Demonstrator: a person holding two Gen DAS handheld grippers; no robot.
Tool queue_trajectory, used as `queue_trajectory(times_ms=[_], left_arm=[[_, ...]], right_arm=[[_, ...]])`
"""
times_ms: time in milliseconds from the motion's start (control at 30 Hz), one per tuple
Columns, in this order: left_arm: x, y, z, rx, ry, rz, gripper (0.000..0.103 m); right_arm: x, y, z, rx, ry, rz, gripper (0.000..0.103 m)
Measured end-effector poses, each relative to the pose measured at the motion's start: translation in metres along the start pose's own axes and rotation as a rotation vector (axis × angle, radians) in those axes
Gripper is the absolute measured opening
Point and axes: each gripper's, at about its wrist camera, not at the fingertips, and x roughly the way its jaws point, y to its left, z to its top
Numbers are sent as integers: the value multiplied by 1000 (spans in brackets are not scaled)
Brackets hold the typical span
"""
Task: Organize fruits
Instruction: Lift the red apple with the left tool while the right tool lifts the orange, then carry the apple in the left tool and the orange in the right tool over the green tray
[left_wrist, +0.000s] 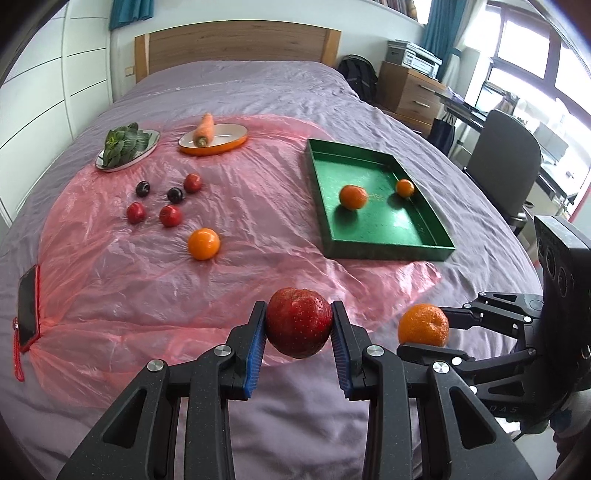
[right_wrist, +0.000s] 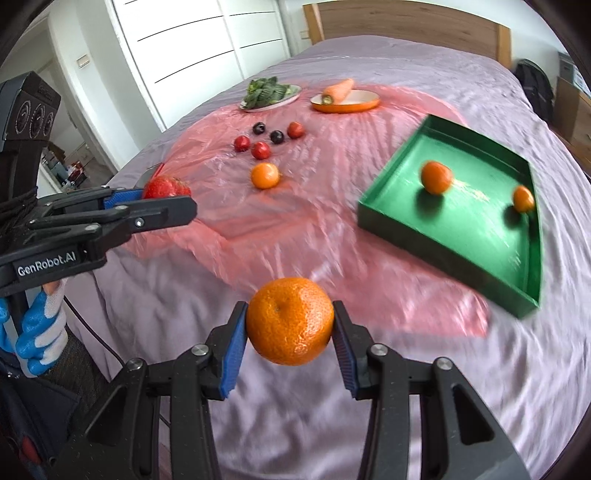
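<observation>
My left gripper (left_wrist: 298, 325) is shut on a red apple (left_wrist: 299, 322), held above the near edge of the bed; it also shows in the right wrist view (right_wrist: 166, 195). My right gripper (right_wrist: 290, 326) is shut on an orange (right_wrist: 290, 320), also seen in the left wrist view (left_wrist: 423, 325). A green tray (left_wrist: 424, 243) lies to the right with two oranges (left_wrist: 353, 196) (left_wrist: 405, 187) in it. One loose orange (left_wrist: 204, 243) and several small red and dark fruits (left_wrist: 170, 216) lie on the pink plastic sheet (left_wrist: 147, 280).
A plate of leafy greens (left_wrist: 125, 146) and an orange dish with a carrot (left_wrist: 212, 138) sit at the sheet's far side. A dark phone-like object (left_wrist: 28, 306) lies at the left edge. A chair (left_wrist: 506, 162) and drawers stand to the right of the bed.
</observation>
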Motion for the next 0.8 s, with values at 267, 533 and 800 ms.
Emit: queue_trajectory(times_ms=[267, 533, 800], left_arm=[[-4, -32, -4, 67, 20, -17, 29], [-4, -65, -8, 139, 38, -53, 29], [2, -89, -10, 186, 56, -84, 29]], right_arm=[[-32, -32, -35, 90, -12, -75, 85], [-62, -62, -58, 170, -44, -145, 85], [-81, -85, -66, 213, -83, -188, 85]])
